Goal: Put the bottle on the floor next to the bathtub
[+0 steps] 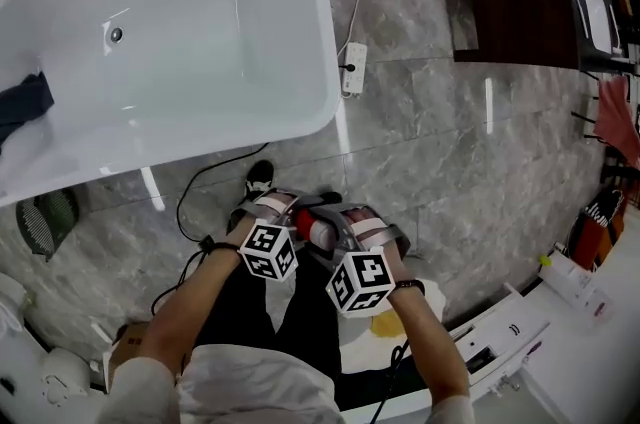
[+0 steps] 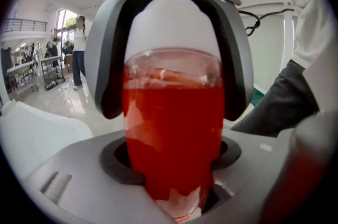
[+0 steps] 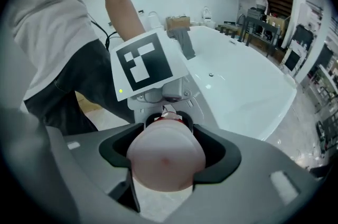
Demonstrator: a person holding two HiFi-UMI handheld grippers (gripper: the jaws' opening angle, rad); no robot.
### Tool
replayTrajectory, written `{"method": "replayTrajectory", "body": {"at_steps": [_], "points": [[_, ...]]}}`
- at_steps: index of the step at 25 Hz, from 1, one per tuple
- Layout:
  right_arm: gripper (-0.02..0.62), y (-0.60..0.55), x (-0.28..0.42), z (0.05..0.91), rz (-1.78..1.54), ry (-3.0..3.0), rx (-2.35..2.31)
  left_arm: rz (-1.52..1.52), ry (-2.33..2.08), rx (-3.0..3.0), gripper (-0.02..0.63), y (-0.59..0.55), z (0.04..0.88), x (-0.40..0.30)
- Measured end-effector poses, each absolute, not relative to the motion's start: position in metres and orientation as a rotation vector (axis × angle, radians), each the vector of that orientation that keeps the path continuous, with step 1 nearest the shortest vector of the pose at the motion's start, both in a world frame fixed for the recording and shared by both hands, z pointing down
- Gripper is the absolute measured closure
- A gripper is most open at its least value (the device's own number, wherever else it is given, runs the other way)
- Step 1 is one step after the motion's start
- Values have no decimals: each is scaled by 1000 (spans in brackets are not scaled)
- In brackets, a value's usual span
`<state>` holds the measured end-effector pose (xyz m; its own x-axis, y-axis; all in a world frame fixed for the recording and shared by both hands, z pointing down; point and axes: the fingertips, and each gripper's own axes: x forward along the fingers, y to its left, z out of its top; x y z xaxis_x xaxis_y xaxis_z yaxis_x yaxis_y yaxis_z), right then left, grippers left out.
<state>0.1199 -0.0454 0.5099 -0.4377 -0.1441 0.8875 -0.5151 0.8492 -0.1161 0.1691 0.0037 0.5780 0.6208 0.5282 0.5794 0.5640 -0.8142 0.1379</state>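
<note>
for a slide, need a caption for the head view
Left gripper and right gripper hold a clear plastic bottle of red liquid over the grey stone floor beside the white bathtub.

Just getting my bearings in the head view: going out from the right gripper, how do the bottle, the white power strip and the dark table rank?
From the right gripper:
1. The bottle, between its jaws.
2. The power strip, on the floor by the corner of the bathtub.
3. The dark table, farthest, at upper right.
</note>
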Motion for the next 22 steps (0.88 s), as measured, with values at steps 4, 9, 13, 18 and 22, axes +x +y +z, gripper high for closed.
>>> {"method": "replayTrajectory", "body": {"at_steps": [4, 9, 13, 18, 22], "points": [[304, -38, 114, 533, 416, -1987, 399, -1034, -1002, -2858, 268, 14, 598, 166], [304, -21, 120, 559, 403, -1961, 335, -1118, -910, -2882, 265, 19, 620, 163], [304, -18, 139, 594, 403, -1912, 341, -1204, -730, -2947, 267, 0, 639, 157], [304, -19, 178, 655, 459, -1803, 468, -1258, -454, -3056, 265, -21, 652, 164], [304, -21, 205, 687, 574, -1741, 587, -1229, -197, -3168, 267, -37, 654, 170]]}}
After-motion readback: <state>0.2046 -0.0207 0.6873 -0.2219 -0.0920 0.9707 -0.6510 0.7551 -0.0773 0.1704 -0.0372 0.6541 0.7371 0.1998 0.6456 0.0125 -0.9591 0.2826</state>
